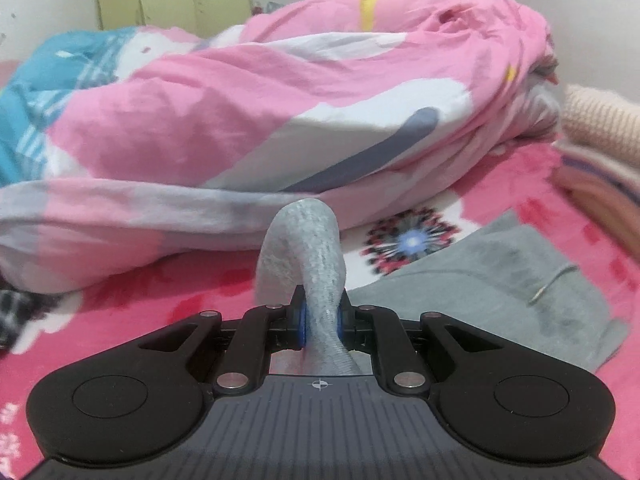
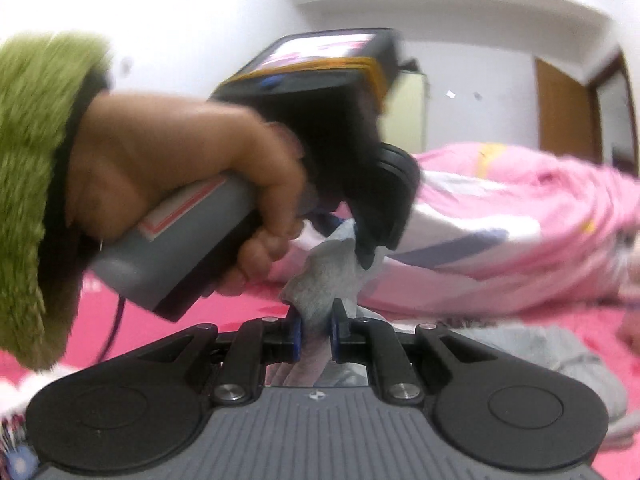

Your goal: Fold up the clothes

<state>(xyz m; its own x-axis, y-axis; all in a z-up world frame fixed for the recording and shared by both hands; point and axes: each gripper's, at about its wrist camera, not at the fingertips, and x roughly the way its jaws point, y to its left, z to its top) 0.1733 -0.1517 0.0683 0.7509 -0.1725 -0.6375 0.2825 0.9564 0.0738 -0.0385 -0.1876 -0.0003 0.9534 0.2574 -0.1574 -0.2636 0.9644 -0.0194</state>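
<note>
Both the left tongs [image 1: 320,324] and right tongs [image 2: 316,334] are clamped on the grey garment [image 1: 500,288], raised partly off the bed [image 1: 160,300], apparently mid-fold; next, lay the gripped edge flat.

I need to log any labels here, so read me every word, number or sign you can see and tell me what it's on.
No readable text in either view.
Crosshair mark, no letters: on the left claw's grey body and the right claw's.
Red marks on the bedsheet, lower left edge: too blurred to read.
Screen on the other device: blurred picture only.
</note>
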